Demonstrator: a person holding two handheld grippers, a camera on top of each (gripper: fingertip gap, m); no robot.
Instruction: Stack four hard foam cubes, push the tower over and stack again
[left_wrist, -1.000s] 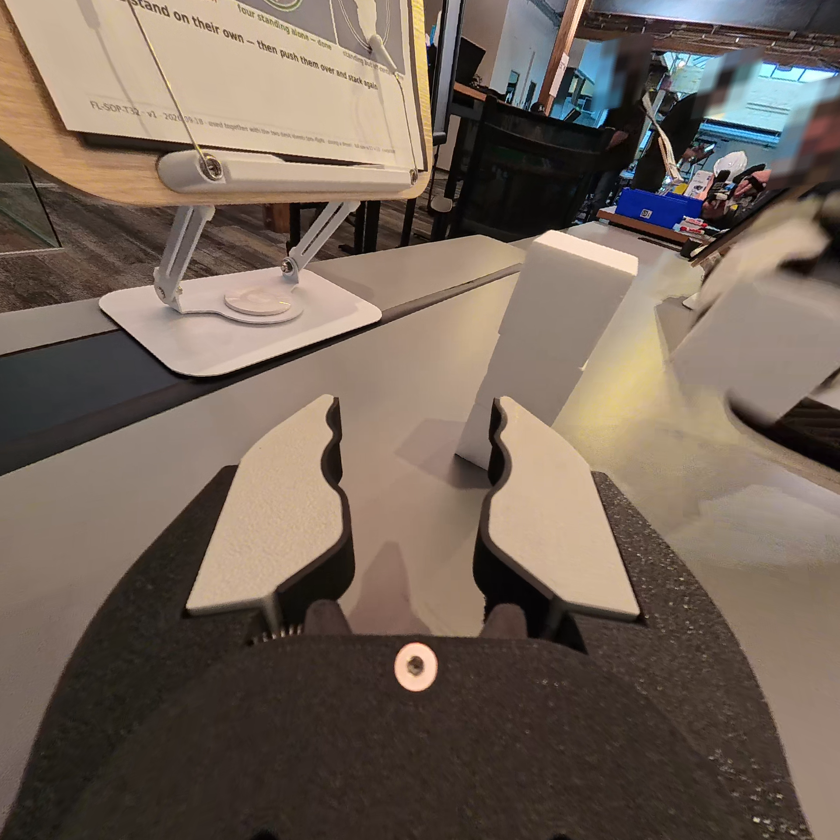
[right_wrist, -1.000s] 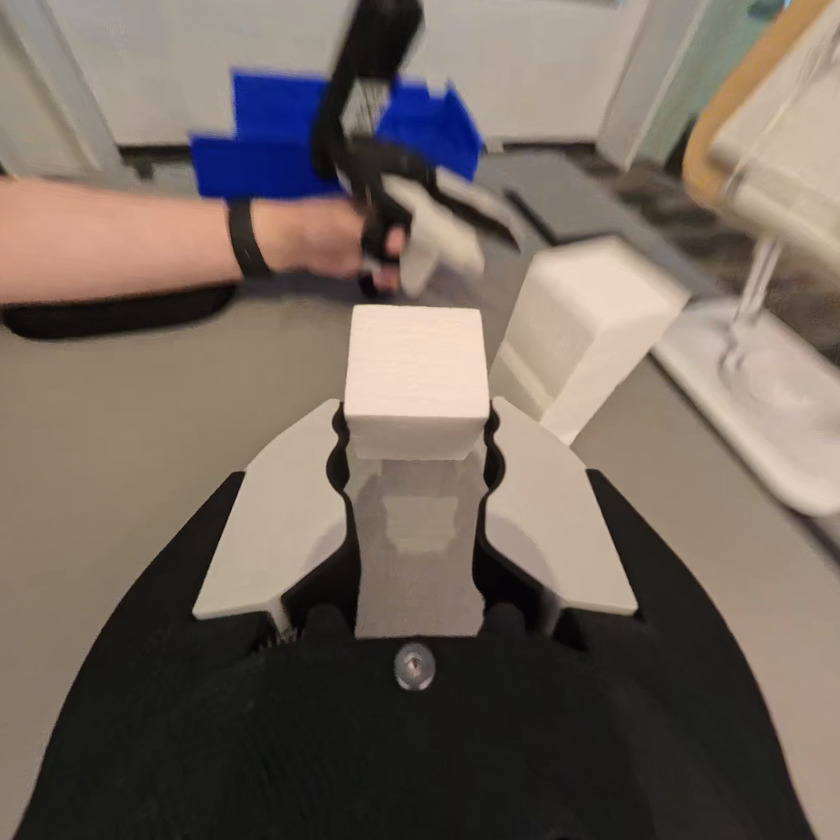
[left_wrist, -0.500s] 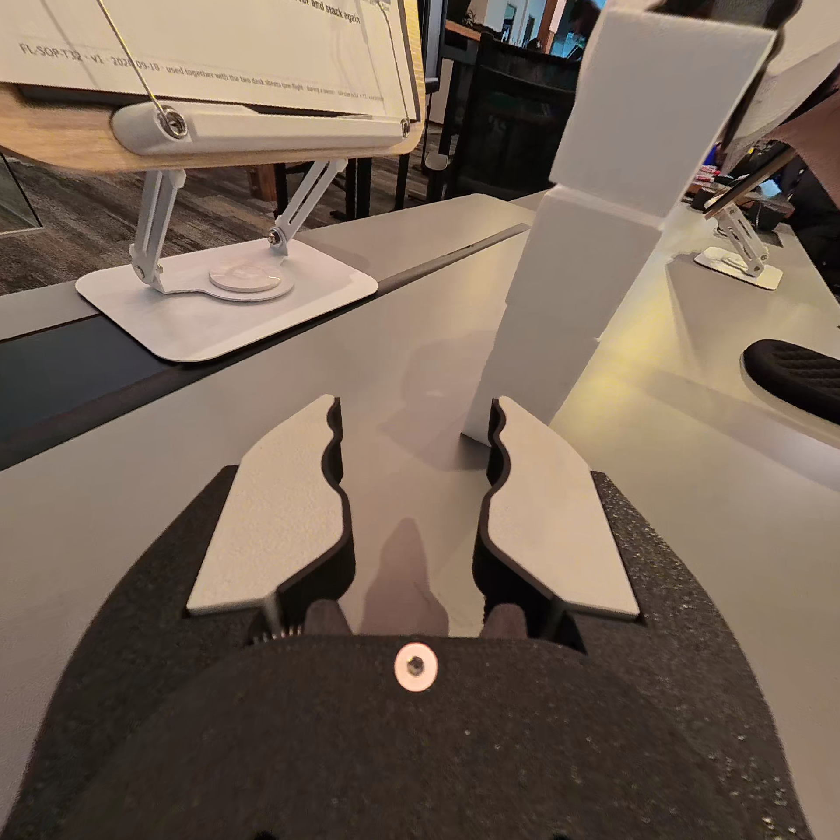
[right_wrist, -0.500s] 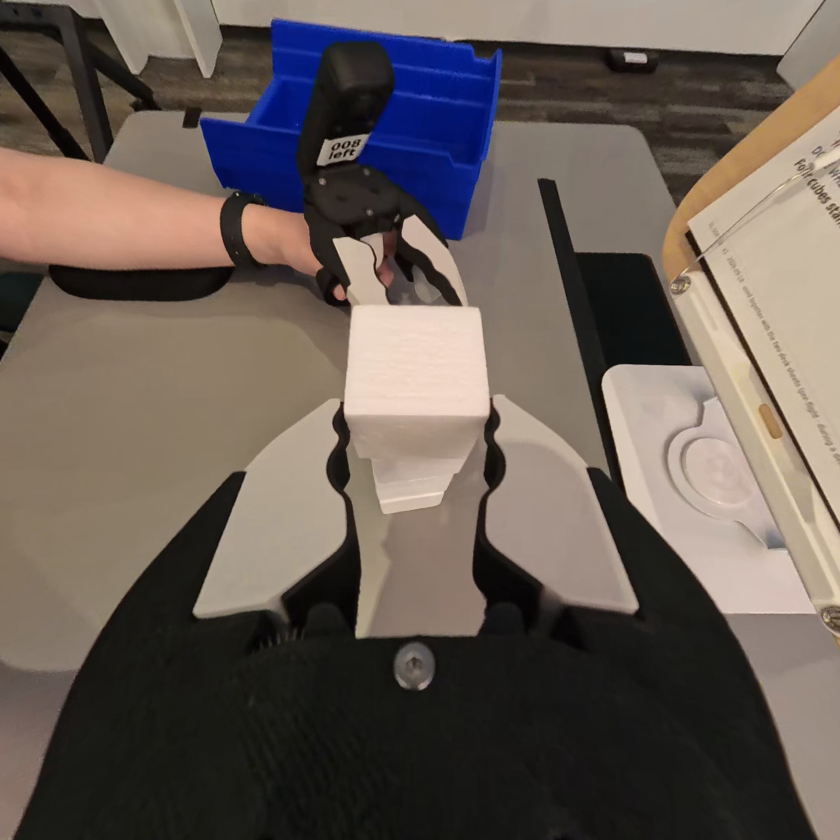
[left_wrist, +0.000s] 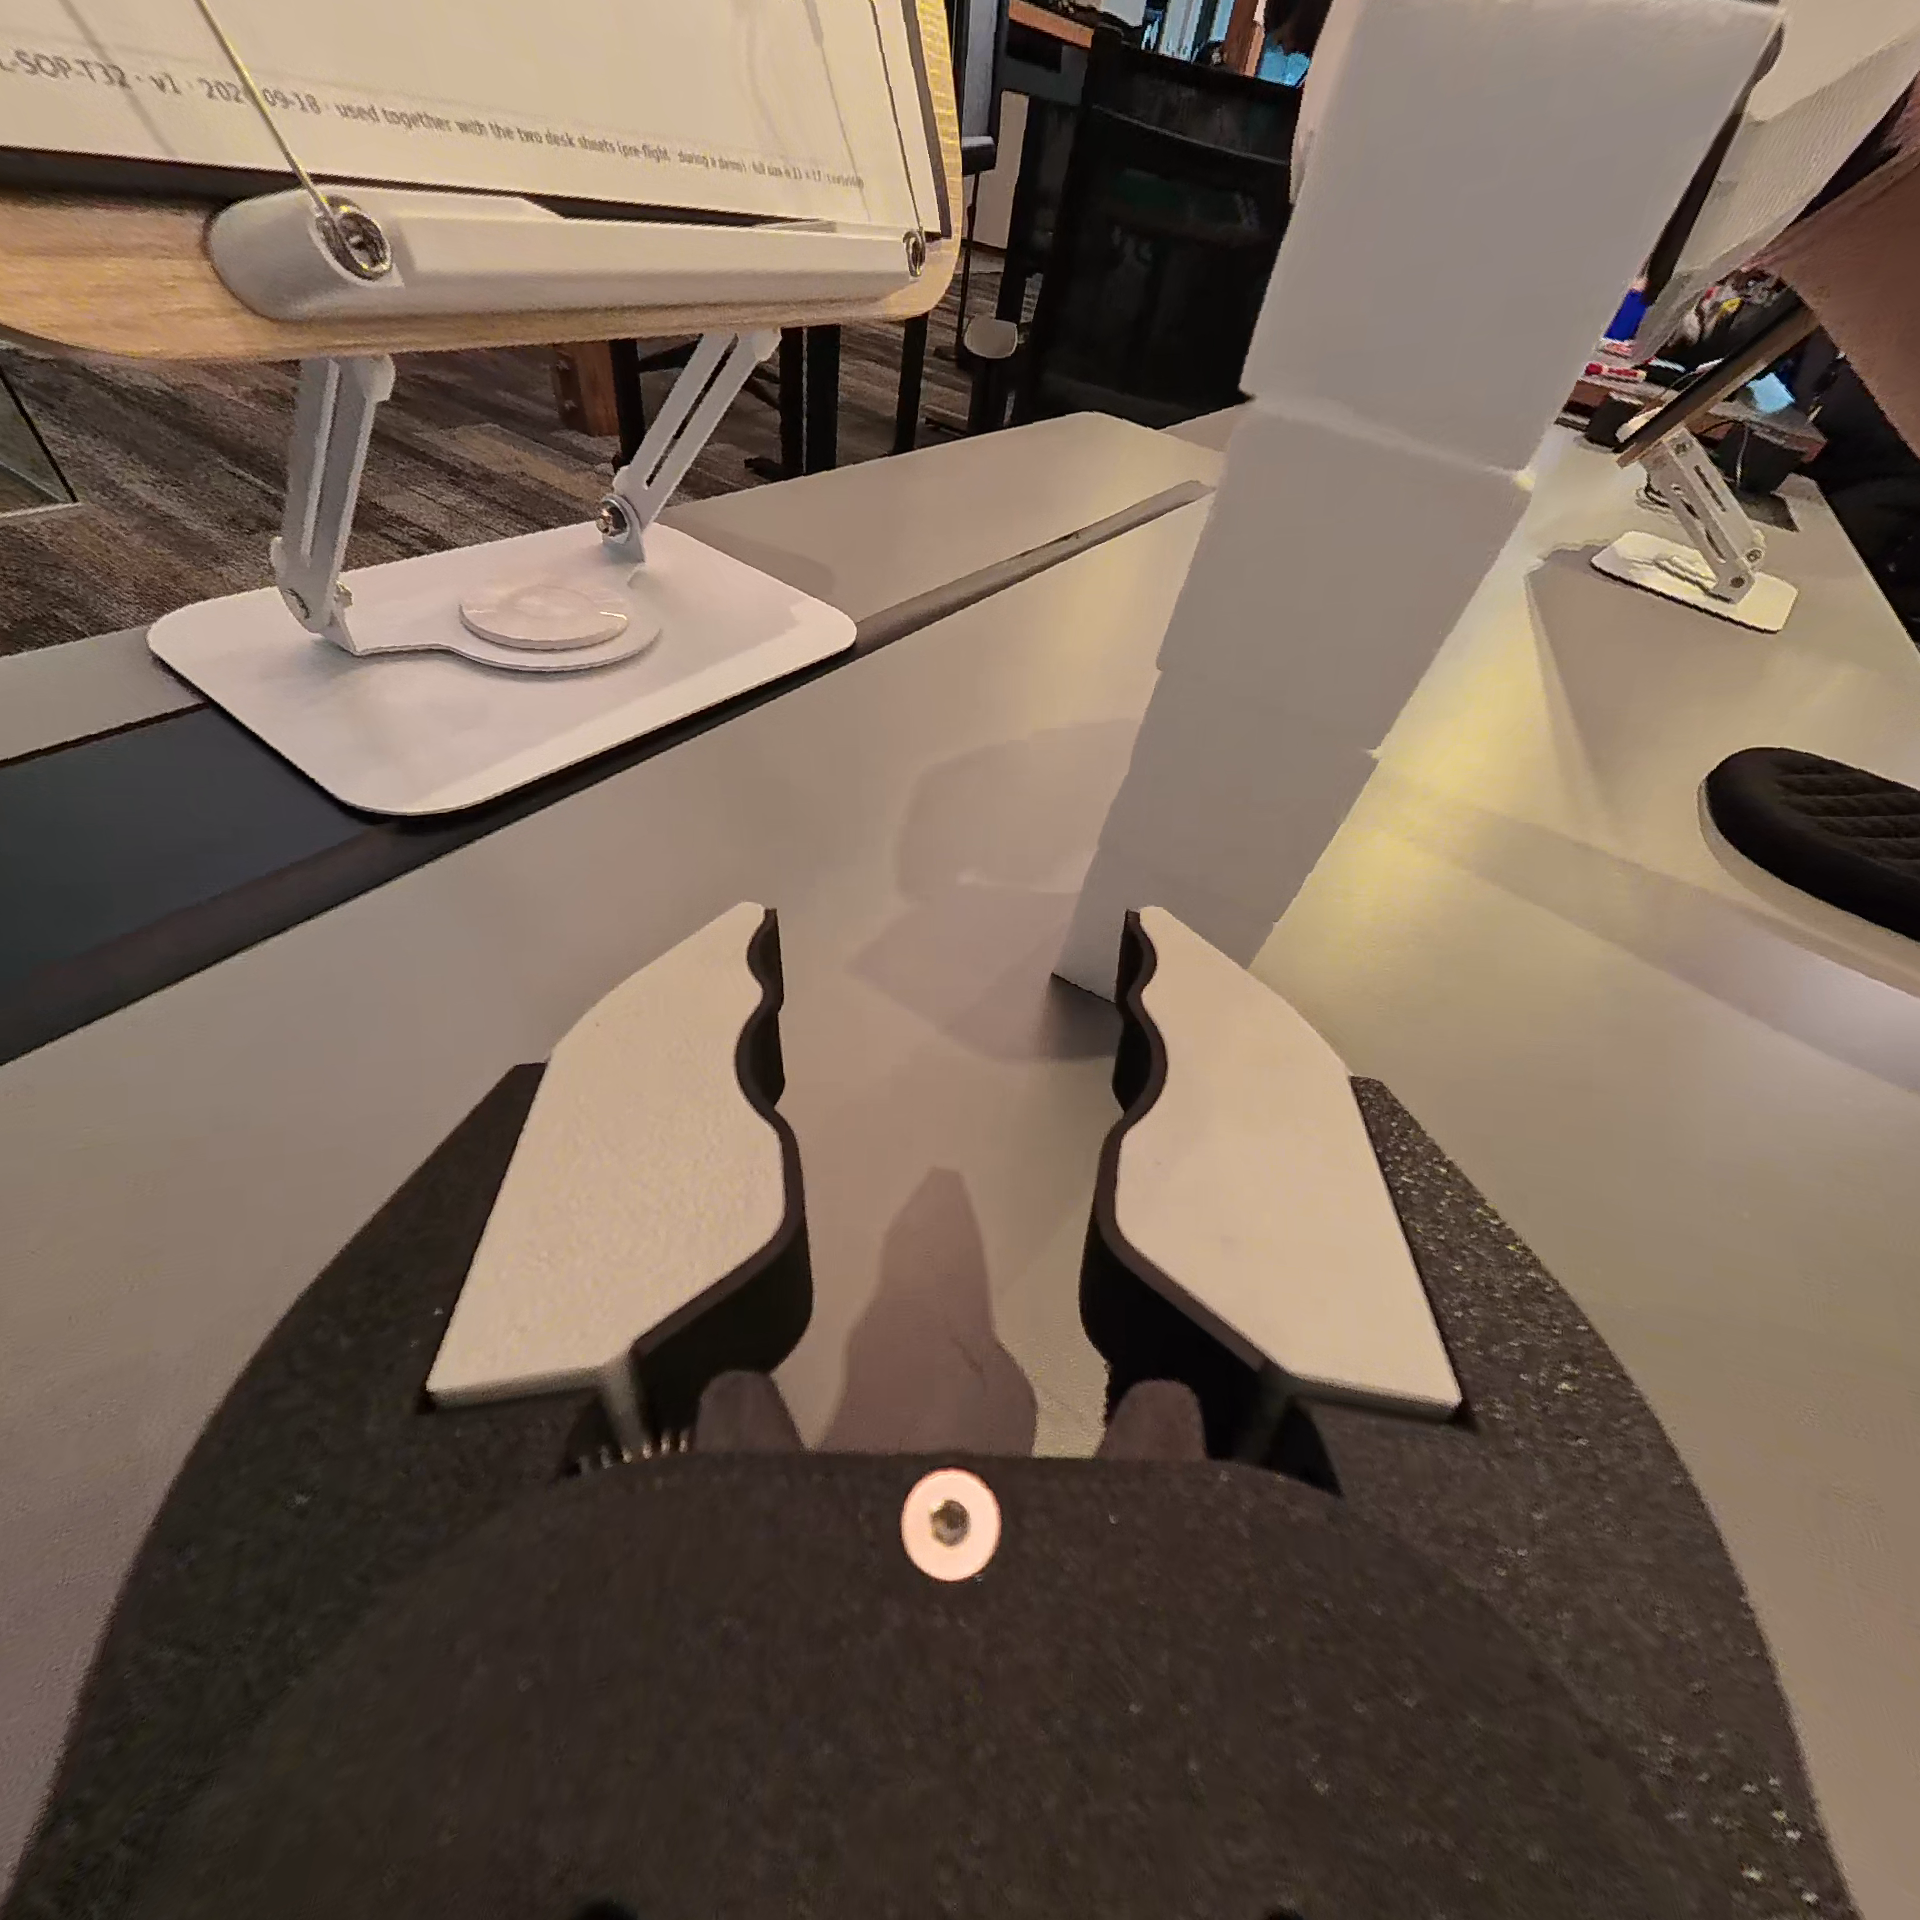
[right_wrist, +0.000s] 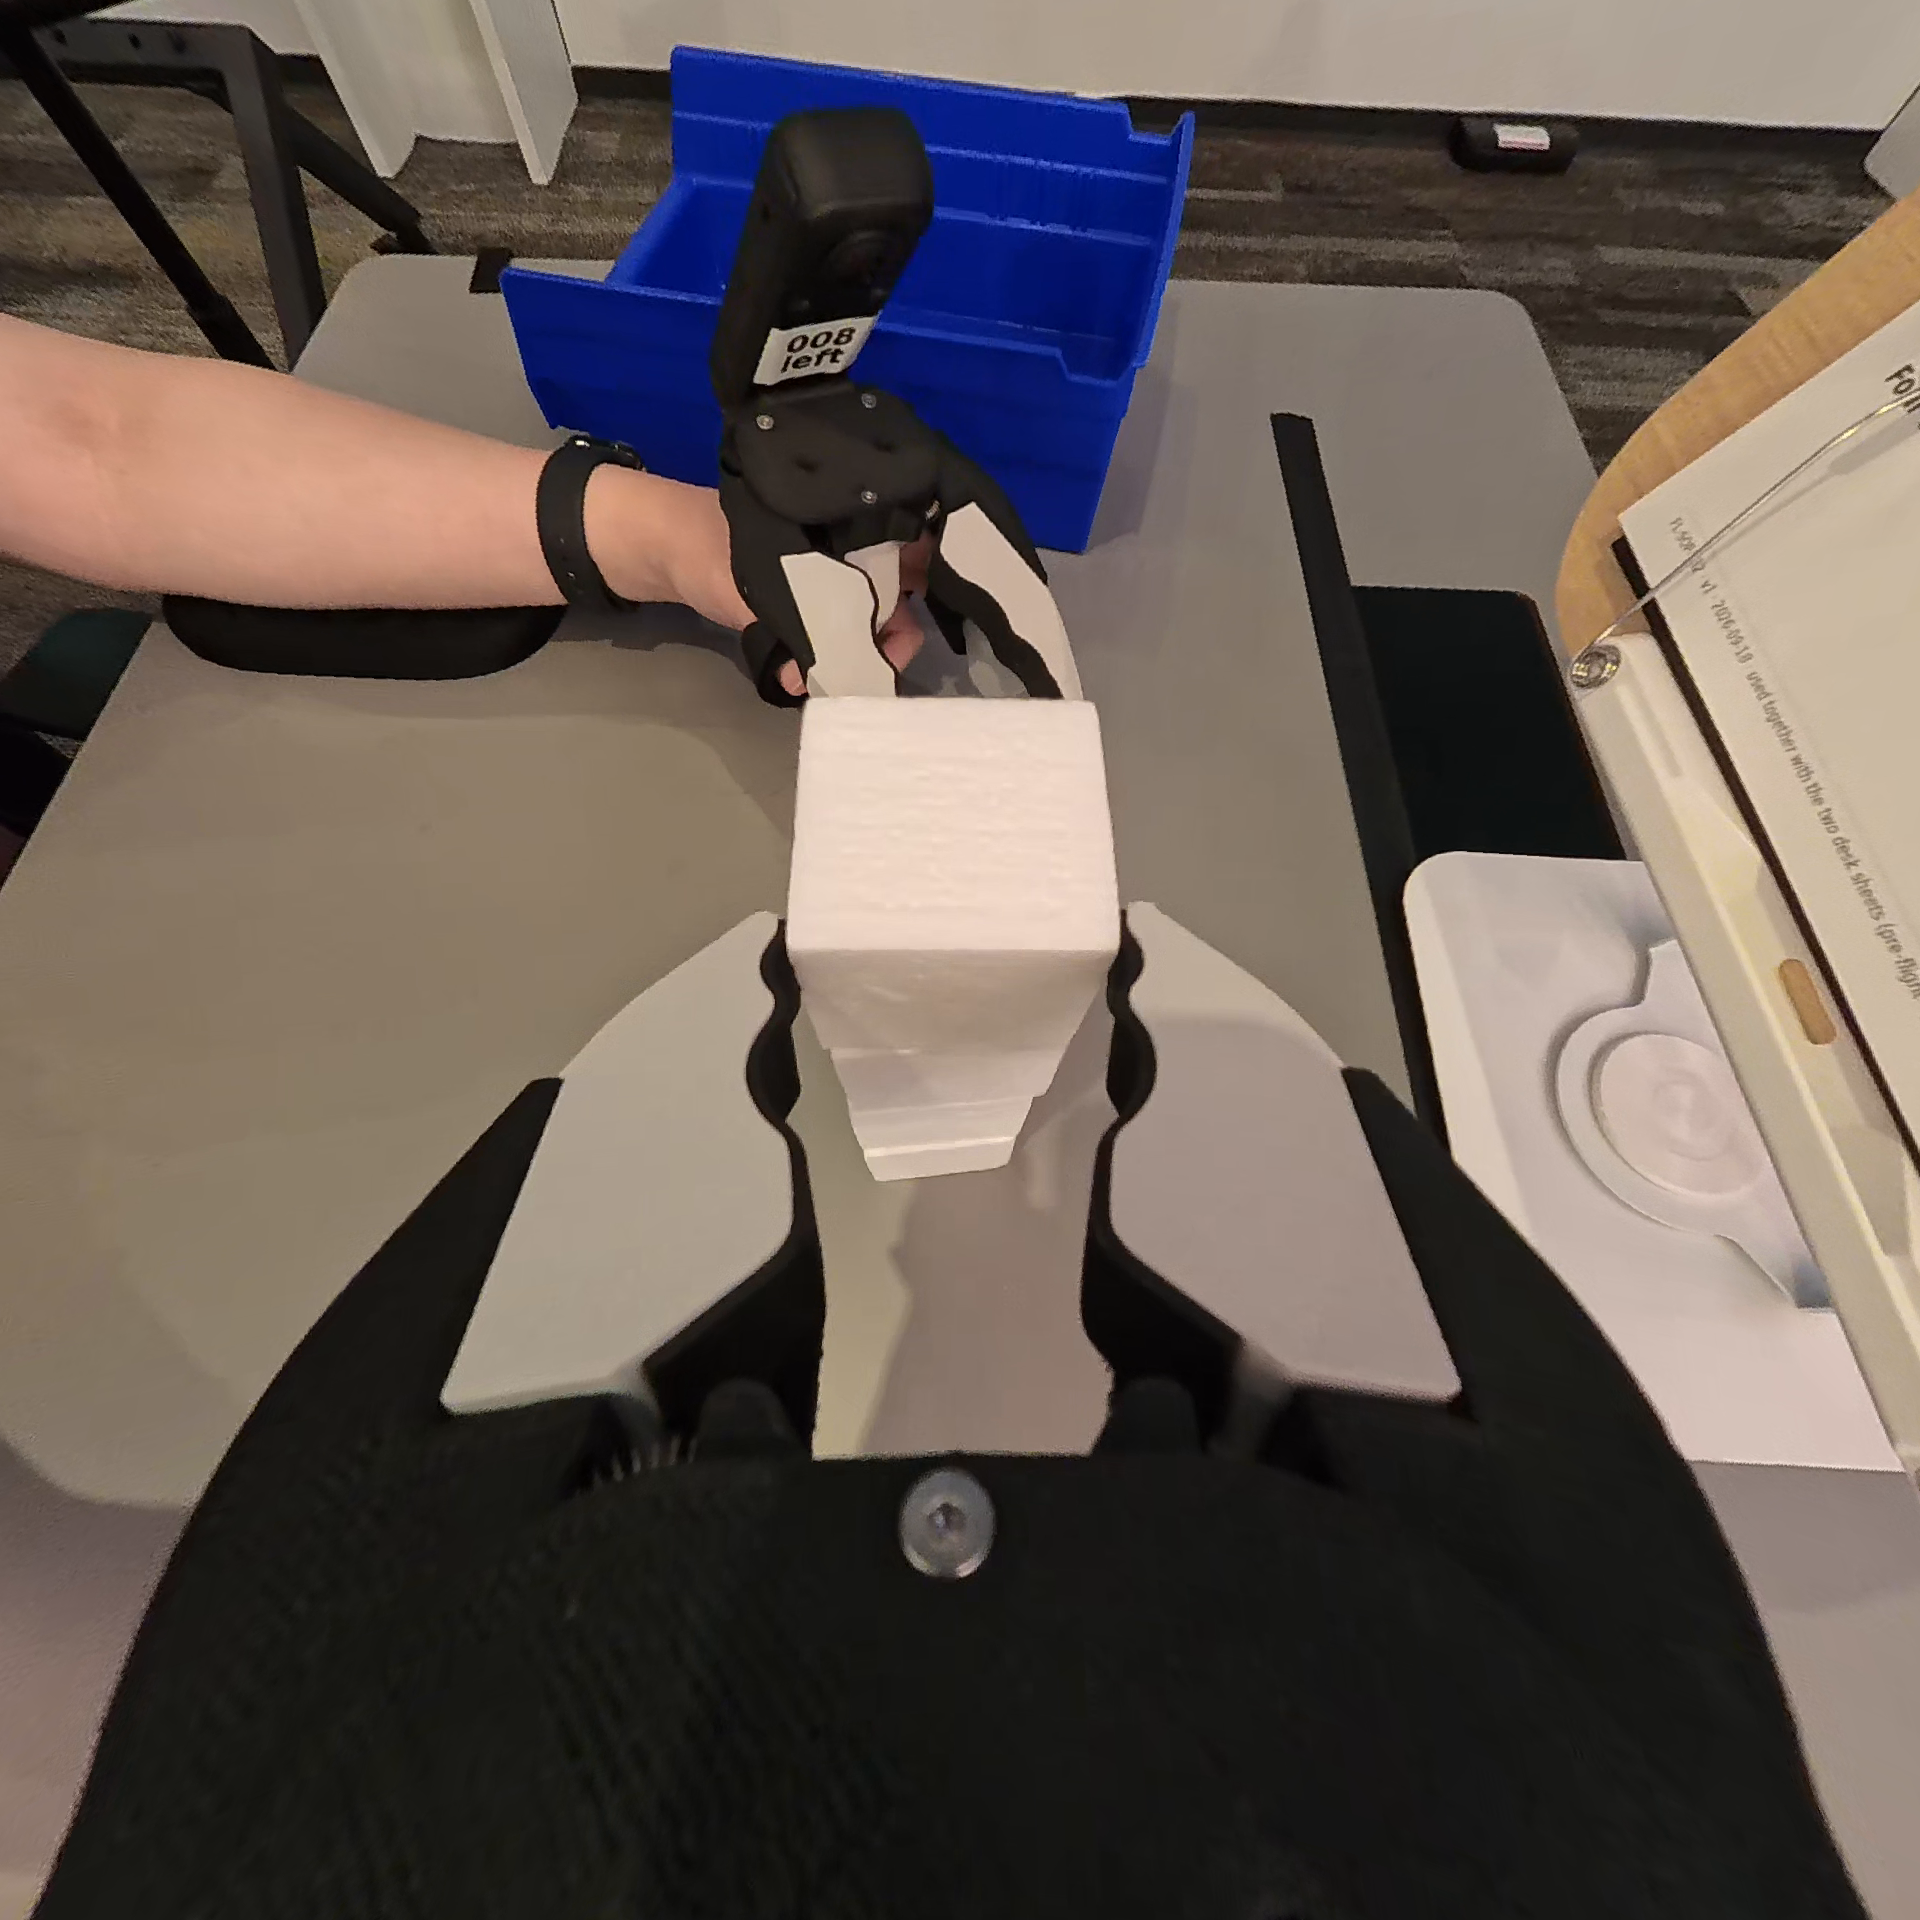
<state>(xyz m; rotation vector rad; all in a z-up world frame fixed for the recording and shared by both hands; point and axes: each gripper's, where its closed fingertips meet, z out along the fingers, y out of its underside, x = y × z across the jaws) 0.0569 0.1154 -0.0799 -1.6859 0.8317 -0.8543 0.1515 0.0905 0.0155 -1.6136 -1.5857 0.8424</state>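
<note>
Top cube (right_wrist: 951, 821) lowered onto tower, grey table (right_wrist: 364, 883), blue bin (right_wrist: 1029, 301) behind.

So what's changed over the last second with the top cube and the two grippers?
The right gripper carried the fourth cube across from beside the tower and set it on top; a second ago the tower was three cubes high. Its fingers still flank that cube, though whether they still grip it is unclear. The left gripper stayed open and empty, low by the tower's base. The blue bin and document stand haven't moved.
</note>
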